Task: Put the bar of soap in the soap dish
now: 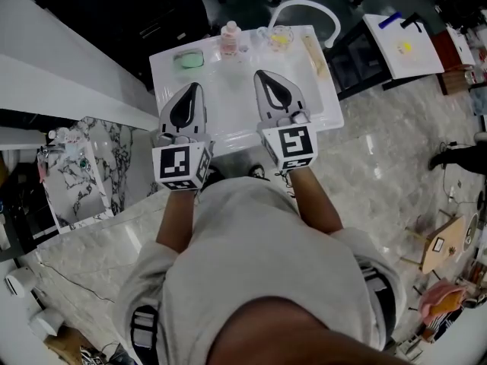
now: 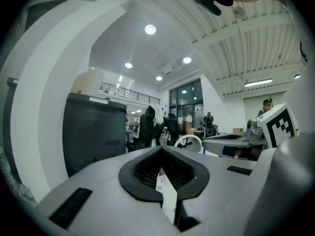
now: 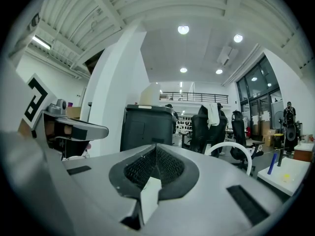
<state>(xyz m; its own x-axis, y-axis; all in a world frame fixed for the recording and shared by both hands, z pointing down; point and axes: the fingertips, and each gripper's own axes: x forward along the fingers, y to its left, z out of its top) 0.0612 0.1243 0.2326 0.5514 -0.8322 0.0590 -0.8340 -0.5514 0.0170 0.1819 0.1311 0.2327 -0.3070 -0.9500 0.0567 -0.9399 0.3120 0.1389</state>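
With my left hand-held gripper and right hand-held gripper both closed and empty, I might just knock the pale green bar of soap off the far left corner of the white desk.

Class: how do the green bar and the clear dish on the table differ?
The green bar is oblong and opaque; the clear dish is round, with something yellow inside. The green bar lies left of the small bottle, the clear dish right. Both sit on the white table's far side.
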